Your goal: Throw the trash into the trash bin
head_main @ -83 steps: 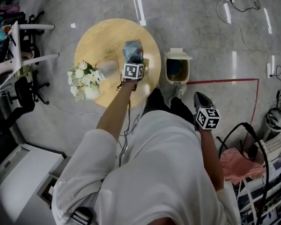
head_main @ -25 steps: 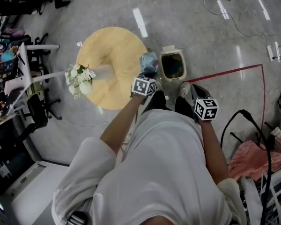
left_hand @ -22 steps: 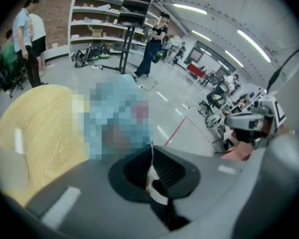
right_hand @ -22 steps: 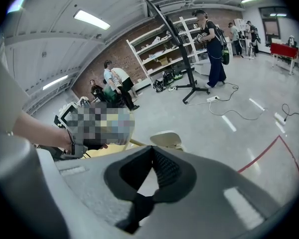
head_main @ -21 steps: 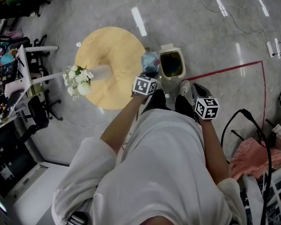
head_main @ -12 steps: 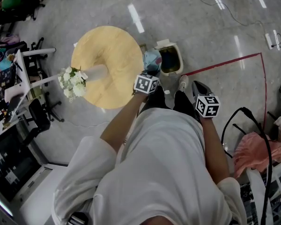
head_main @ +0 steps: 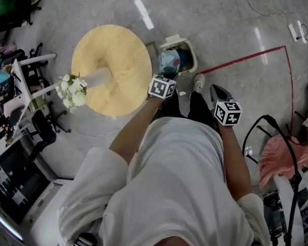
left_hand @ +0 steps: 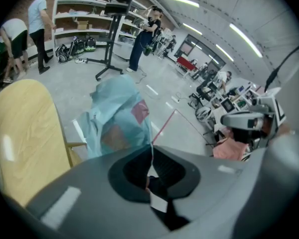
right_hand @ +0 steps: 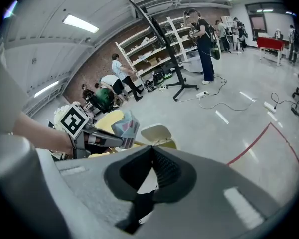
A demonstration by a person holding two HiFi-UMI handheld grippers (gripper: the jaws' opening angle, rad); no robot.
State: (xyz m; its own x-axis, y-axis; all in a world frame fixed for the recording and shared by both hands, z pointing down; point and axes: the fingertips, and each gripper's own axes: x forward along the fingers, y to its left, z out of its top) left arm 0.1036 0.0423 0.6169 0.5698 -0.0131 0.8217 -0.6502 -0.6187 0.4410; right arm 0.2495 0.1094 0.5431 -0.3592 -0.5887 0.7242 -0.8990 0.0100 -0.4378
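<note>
Jaws clamped on the one crumpled pale-blue wrapper [head_main: 169, 61], the left gripper [head_main: 166, 74] has carried it off the single round wooden table [head_main: 105, 60], where it hung seconds ago, to the open mouth of the lone cream trash bin [head_main: 194, 63]. The right gripper [head_main: 217, 90], jaws pressed together on nothing, has followed toward the bin. One bunch of white flowers [head_main: 69, 88] sits at the table's edge.

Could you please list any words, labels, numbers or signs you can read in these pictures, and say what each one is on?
None is readable.
Blue packet in the left gripper jaws: red and orange print patches, too blurred to read.
Marker cubes on it and on the right gripper: black-and-white square patterns, no letters.
</note>
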